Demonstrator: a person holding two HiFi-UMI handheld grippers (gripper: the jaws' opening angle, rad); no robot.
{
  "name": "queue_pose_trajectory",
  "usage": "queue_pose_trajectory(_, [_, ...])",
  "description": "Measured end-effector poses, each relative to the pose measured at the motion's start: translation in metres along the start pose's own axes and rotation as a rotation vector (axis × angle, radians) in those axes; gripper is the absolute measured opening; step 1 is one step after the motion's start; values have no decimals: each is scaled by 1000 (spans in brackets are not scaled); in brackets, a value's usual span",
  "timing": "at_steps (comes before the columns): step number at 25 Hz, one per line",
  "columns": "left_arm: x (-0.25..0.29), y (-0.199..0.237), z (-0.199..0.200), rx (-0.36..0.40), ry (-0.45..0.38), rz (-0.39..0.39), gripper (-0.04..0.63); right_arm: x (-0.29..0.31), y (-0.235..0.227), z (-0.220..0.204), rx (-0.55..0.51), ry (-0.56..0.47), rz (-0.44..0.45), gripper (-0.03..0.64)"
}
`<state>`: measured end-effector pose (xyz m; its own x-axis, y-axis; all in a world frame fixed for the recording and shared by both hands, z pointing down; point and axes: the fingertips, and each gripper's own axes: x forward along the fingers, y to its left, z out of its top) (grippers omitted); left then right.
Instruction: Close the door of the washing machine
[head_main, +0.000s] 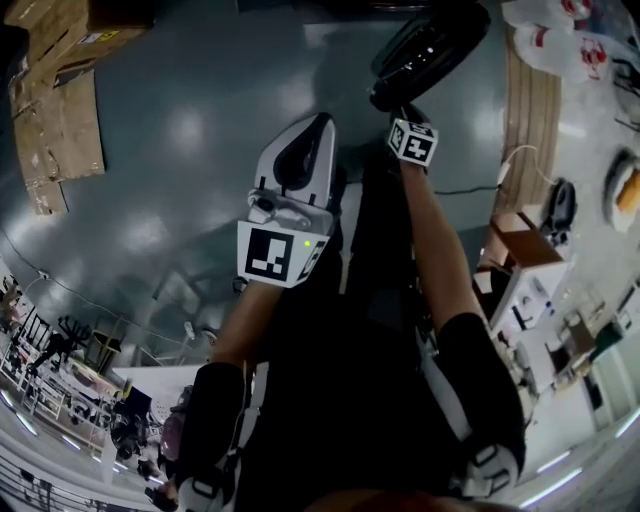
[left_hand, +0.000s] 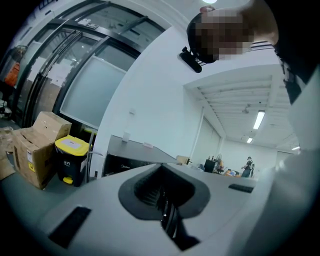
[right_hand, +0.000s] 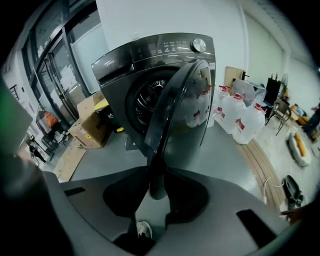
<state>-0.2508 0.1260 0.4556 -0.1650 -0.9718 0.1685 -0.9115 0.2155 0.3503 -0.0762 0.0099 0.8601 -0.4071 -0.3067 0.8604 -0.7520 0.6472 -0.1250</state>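
**Door rim in the right jaws: where the closing swing could slip**

The washing machine (right_hand: 125, 65) stands ahead of me in the right gripper view with its drum mouth bare. Its door (right_hand: 182, 110) hangs wide open, seen almost edge-on.

My biggest worry is the arc. The door turns about its hinge side, and if I push straight instead of following that curve, I judge the rim will twist out of my hold or load the hinge.

Next is the right gripper (right_hand: 155, 200). Its jaws look clamped on the door's near rim, a thin, glossy, curved edge (not much to bite on). A quick shove could let the rim slide free and leave the door short of its latch.

The water jugs (right_hand: 240, 117) stand on the floor beyond the door. As far as I can tell they are off the closing path.

The left gripper (head_main: 312, 135) is held back by the torso, jaws together on nothing. It offers no second hold if the rim slips.
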Motion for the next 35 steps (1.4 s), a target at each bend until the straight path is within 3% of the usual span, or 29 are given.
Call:
queue_pose_trajectory(10, [2,52,10,-15,-19,45,6,33,60,41,74,-35,26,98])
queue_pose_trajectory(15, [12,76,19,-13,-34,71,6,49,85,62,143,-36,-11,100])
queue_pose_trajectory(24, [33,120,24,19,-9,147,6,74,123,106,83,-21,5,110])
queue_pose_trajectory(35, [57,154,25,-9,-5,233,6,104,153,159,35,-40,40,110])
